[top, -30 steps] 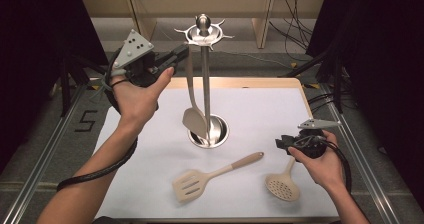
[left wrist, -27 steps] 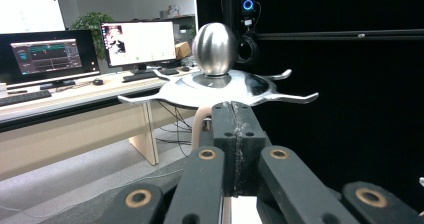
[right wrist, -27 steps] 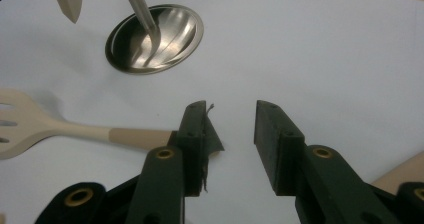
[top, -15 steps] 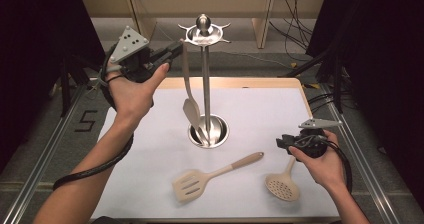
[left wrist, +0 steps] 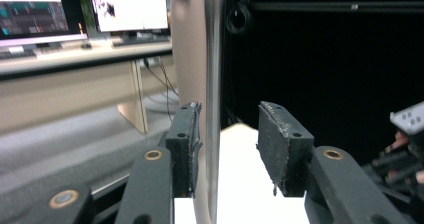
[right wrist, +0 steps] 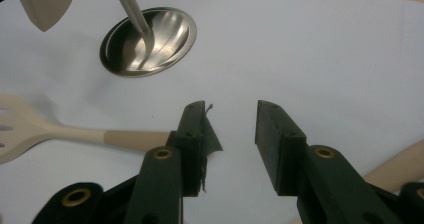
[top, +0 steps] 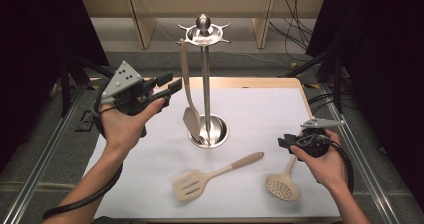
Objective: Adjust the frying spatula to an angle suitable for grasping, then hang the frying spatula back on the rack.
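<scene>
A steel utensil stand point(top: 205, 84) rises from its round base point(top: 215, 131) at mid-table. A beige spoon-like utensil point(top: 186, 84) hangs from the stand's top ring. My left gripper point(top: 170, 82) hovers just left of that handle; its jaws have just been opening and stand open, pressing on nothing. In the left gripper view the stand's pole point(left wrist: 212, 109) and the beige handle point(left wrist: 187, 49) show past the left gripper point(left wrist: 230, 109). A beige slotted turner point(top: 192, 184) and a skimmer point(top: 282, 186) lie on the white mat. My right gripper point(top: 284, 144) is open above the skimmer's handle, nothing between its jaws.
The white mat point(top: 140, 164) covers a wooden table with metal rails at both sides. In the right gripper view, past the right gripper point(right wrist: 230, 106), I see the stand's base point(right wrist: 147, 41), the turner point(right wrist: 30, 124) and the skimmer's handle point(right wrist: 400, 164). Cables hang at the back right.
My left gripper let go of the beige utensil's handle near the stand's top and dropped down and left, jaws now apart. The utensil hangs on the stand. The right hand kept still.
</scene>
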`<state>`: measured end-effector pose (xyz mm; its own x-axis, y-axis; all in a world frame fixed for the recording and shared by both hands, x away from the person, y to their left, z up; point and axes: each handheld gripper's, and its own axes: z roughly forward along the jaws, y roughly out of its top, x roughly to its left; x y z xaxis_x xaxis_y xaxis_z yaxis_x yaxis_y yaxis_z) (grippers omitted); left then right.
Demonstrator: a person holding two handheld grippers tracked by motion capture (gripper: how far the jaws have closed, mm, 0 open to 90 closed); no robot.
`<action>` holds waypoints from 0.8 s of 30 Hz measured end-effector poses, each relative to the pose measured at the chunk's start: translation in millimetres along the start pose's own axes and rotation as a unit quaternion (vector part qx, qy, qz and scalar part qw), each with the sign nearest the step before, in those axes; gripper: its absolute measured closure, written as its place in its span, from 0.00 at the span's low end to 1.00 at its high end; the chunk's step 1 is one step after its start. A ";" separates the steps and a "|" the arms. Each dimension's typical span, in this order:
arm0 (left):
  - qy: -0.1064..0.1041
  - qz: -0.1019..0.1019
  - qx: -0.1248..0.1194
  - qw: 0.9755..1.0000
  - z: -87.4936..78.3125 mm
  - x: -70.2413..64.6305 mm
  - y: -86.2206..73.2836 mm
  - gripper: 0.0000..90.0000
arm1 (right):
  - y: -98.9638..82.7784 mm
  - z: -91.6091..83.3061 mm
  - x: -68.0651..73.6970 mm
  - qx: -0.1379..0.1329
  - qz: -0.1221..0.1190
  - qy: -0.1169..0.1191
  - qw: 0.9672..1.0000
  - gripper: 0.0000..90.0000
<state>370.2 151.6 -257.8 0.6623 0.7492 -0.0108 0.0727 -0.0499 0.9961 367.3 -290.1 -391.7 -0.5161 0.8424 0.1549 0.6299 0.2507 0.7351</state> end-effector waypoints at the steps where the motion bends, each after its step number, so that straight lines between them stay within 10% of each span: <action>1: -0.002 -0.004 0.006 1.000 -0.5 1.3 -7.2 0.66 | 0.0 0.0 0.0 0.000 0.000 0.000 1.000 0.73; 11: -0.008 -0.015 0.083 0.996 -5.4 5.0 -56.2 0.63 | 4.3 1.2 -3.6 -0.012 -0.016 0.003 1.000 0.73; 15: -0.022 -0.020 0.135 0.990 -5.5 3.7 -76.0 0.62 | 3.5 -0.3 -5.1 -0.008 -0.009 0.005 1.000 0.73; 19: -0.043 -0.034 0.197 0.979 -6.7 1.8 -97.6 0.60 | 0.5 -4.7 -4.4 -0.010 -0.003 0.000 1.000 0.73; 24: -0.069 -0.068 0.286 0.953 -6.5 -7.1 -130.4 0.58 | -1.4 -4.9 0.8 -0.009 -0.001 0.000 1.000 0.72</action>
<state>351.2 157.1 -387.0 0.7068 0.6825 -0.1862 0.5328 -0.3404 0.7748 363.1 -292.2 -389.3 -0.5175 0.8420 0.1526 0.6179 0.2443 0.7474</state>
